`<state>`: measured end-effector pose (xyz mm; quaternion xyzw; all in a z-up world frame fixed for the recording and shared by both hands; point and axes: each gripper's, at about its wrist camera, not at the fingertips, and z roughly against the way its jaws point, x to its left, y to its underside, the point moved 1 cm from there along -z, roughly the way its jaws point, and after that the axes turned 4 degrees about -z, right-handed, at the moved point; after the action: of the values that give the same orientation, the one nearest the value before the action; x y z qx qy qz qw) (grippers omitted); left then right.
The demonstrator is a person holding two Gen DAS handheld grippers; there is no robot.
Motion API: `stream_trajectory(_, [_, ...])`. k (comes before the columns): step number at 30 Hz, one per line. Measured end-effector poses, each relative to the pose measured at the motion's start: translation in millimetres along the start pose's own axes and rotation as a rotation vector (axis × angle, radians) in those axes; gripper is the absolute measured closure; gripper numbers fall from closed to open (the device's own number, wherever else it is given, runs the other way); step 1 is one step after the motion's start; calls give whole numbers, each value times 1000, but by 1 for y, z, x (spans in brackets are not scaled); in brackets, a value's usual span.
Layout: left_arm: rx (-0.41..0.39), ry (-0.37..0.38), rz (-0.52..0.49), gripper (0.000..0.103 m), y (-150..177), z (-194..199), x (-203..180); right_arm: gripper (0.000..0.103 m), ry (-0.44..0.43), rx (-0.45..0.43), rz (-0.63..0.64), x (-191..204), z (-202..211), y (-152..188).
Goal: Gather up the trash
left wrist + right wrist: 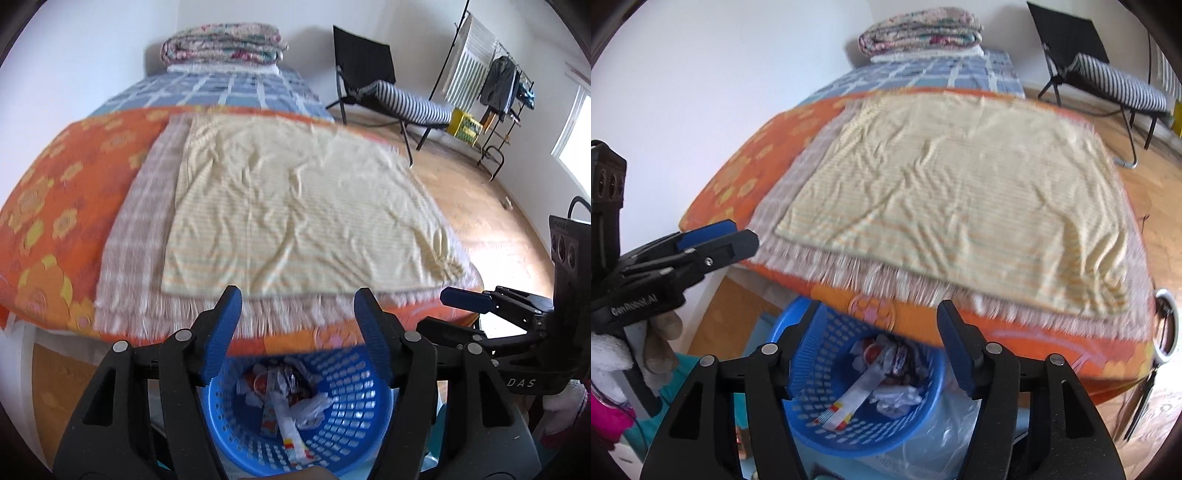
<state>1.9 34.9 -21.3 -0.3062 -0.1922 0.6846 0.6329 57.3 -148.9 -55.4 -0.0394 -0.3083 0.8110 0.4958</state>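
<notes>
Both grippers, left and right, hang apart and empty over the basket; its trash looks light and crinkly, so you pinch a loose fold.

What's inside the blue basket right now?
The blue basket holds trash: crumpled white plastic, a long white wrapper, and a red-and-white wrapper. Anything beneath that pile is covered.
</notes>
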Motion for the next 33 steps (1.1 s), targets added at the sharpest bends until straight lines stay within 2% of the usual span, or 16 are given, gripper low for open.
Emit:
stream_trajectory(2, [-24, 0, -8, 36, -12, 5, -2, 41, 7, -19, 5, -1, 6, -9])
stream_trajectory(4, [-43, 1, -14, 30, -22, 8, -4, 40, 13, -36, 8, -2, 11, -18])
stream_trajectory(9, [-87, 4, -33, 28, -45, 14, -8, 39, 7, -64, 5, -7, 18, -36])
stream_trajectory(13, [-117, -6, -29, 20, -56, 17, -8, 37, 9, -90, -2, -11, 22, -48])
stream_trajectory(15, [-122, -22, -32, 19, -59, 16, -8, 31, 5, -102, -13, -14, 22, -51])
stream_trajectory(26, [-132, -44, -36, 19, -64, 15, -9, 30, 18, -111, -67, -19, 17, -62])
stream_trajectory(29, [-146, -38, -43, 8, -64, 16, -11, 30, 19, -110, -79, -20, 16, -63])
stream_trajectory(33, [-162, -42, -46, 6, -64, 20, -13, 30, 17, -114, -90, -22, 16, -64])
